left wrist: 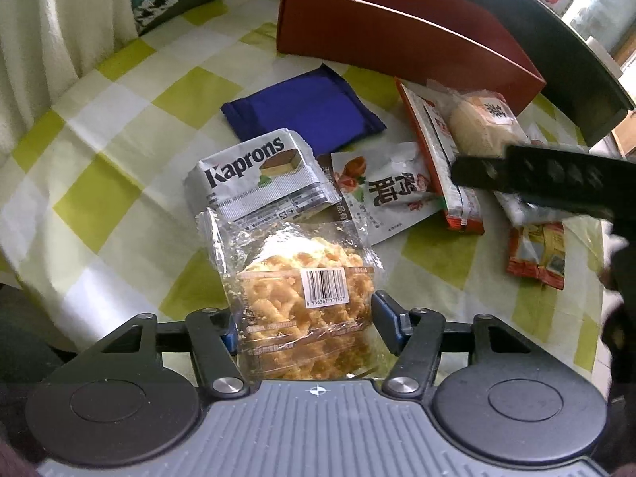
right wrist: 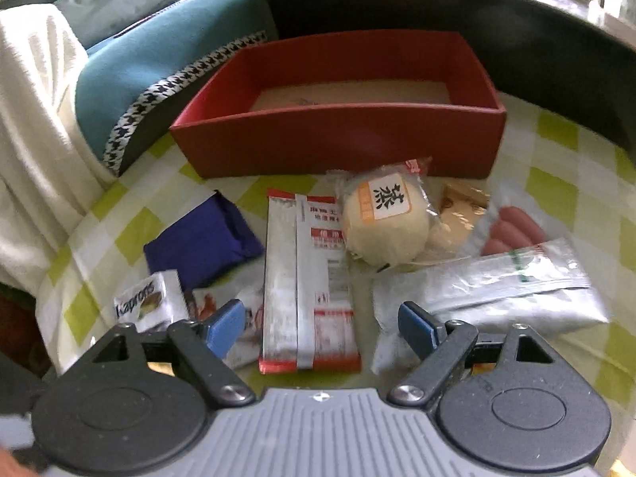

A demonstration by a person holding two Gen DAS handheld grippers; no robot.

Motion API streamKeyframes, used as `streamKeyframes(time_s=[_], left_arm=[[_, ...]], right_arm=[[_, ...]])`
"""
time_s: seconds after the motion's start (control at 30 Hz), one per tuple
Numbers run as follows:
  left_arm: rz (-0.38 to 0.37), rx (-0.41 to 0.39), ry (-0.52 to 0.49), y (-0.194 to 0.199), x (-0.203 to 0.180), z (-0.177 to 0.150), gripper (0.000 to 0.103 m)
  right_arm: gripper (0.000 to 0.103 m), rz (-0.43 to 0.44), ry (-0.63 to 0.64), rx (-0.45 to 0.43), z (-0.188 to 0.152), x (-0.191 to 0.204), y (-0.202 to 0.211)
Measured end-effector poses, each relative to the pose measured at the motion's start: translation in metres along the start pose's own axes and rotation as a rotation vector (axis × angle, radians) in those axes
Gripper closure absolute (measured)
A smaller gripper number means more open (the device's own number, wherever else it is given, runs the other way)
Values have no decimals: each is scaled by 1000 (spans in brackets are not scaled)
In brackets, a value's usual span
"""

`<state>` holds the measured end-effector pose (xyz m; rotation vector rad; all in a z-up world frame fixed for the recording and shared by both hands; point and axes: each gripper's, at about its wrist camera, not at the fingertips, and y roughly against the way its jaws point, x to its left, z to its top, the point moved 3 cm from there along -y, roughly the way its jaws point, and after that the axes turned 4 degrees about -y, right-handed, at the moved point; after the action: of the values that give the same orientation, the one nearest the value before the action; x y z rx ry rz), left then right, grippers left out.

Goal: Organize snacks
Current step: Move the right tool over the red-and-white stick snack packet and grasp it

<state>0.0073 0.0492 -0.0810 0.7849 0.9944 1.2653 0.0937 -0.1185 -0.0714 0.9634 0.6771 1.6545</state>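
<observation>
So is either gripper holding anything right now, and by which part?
The left gripper grips the clear cracker bag across its lower sides. The right gripper is open, holding nothing.

Checked tablecloth point(left wrist: 119, 183), teal cushion point(right wrist: 131, 79), bright window point(left wrist: 608, 12)

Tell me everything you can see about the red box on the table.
The red box is an open-topped rectangular box, apparently matte cardboard, with straight walls and a pale tan floor. Nothing shows inside it. It stands upright on the green-and-white checked tablecloth, behind the scattered snacks and in front of a dark ledge. A wrapped round bun lies just before its front wall; whether they touch is unclear. Neither gripper reaches it.
</observation>
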Motion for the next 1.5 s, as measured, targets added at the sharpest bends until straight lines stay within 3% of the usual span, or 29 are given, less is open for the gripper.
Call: streamKeyframes(time_s=[0.3,0.33,0.37,0.4,0.47,0.63,0.7,0.83,0.93,1.17,1.23,1.4,1.5], left_arm=[[-39,26,-25,-10,-4,4,14],[-42,30,-30,-11,-5,5,10],[-49,32,-30,-13,-6,6,9],[-54,34,-29,-14,-7,6,7],[-58,38,-32,-16,-10,8,5],[-54,45,-39,-18,-12,10,3],[-52,46,-38,-19,-11,10,3],[-48,48,-55,-22,-12,10,0],[-26,47,-87,-22,-19,7,0],[0,41,-115,-25,-27,1,0],[-1,42,-114,-23,-24,0,0],[-6,45,-116,-22,-24,0,0],[-17,49,-104,-21,-21,1,0]], right_arm=[[16,9,12,44,18,6,-33],[19,7,21,46,17,8,-32],[30,12,29,52,16,10,-29],[48,41,27,66,15,11,-25],[49,115,-28,106,11,8,-18],[50,104,-16,119,-8,4,3],[62,96,-17,115,-15,0,13],[62,31,5,123,-27,-8,21],[57,42,-10,131,-27,-15,11],[17,81,38,143,-20,-7,-7],[17,59,66,131,-21,0,-9],[31,216,0,229,-34,4,0],[33,222,-23,240,-41,-1,5]])
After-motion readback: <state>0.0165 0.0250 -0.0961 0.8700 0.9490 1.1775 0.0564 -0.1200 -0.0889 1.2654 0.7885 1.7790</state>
